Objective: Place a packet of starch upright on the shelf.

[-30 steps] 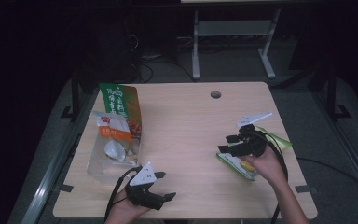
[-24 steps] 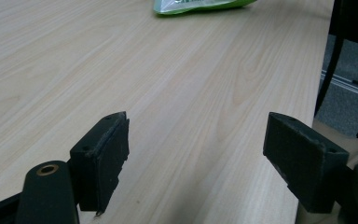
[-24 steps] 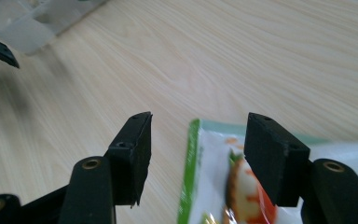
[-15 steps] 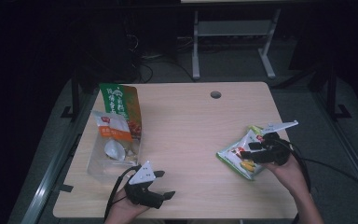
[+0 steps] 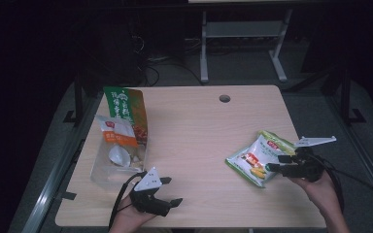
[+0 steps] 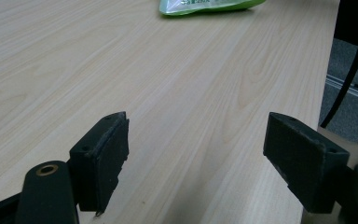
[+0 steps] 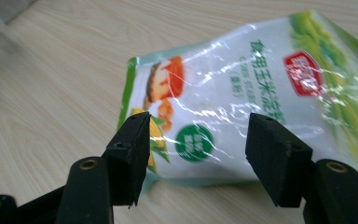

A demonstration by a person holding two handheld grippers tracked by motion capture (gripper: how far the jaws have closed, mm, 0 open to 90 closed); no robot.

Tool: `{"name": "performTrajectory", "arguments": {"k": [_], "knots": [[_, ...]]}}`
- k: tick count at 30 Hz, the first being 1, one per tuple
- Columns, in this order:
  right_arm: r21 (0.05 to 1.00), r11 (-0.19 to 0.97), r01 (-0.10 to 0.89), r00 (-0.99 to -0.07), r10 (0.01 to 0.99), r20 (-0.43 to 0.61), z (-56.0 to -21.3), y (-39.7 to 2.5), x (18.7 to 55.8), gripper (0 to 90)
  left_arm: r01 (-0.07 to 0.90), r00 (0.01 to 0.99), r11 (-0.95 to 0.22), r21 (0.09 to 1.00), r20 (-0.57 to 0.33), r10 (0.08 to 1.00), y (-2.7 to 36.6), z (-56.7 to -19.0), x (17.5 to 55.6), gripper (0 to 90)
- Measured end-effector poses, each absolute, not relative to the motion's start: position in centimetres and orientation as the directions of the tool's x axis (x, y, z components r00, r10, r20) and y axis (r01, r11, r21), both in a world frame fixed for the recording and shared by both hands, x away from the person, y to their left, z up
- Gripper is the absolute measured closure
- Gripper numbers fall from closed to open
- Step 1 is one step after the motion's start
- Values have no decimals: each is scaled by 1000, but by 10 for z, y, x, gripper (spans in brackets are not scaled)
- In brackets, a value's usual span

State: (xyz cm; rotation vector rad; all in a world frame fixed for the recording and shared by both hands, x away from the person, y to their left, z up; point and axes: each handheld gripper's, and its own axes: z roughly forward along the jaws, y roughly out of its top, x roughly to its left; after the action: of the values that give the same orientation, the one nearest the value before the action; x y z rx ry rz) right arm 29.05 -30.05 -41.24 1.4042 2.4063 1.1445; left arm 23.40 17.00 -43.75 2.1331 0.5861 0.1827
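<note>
The right gripper (image 5: 278, 165) is held with open jaws at the near edge of the green-and-white plastic snack bag (image 5: 256, 157), lying flat on the tabletop (image 5: 194, 131), apparently for grasping it, while the left gripper (image 5: 171, 194) is kept open and idle.

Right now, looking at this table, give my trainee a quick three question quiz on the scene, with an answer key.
1. True or false: the right gripper is clamped shut on the green and white packet.
2. Which gripper is nearer the clear plastic tray? A) left B) right
3. Fill in: in the left gripper view, the left gripper stands open above bare ____.

Key
1. False: its jaws stand open, with the packet lying on the table just beyond them.
2. A: the left gripper sits by the tray at the near left; the right gripper is across the table by the packet.
3. Wood, the tabletop.
</note>
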Motion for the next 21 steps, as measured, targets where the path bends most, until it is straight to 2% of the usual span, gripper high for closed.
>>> {"name": "performTrajectory", "arguments": {"k": [15,21], "knots": [[626,186,757,-437,856,274,-433,-330,281,323,347,877,-494,797,-89,473,168,-439,235,217],[619,154,770,-406,867,290,-443,-339,288,305,343,880,-503,794,-84,468,166,-440,235,219]]}}
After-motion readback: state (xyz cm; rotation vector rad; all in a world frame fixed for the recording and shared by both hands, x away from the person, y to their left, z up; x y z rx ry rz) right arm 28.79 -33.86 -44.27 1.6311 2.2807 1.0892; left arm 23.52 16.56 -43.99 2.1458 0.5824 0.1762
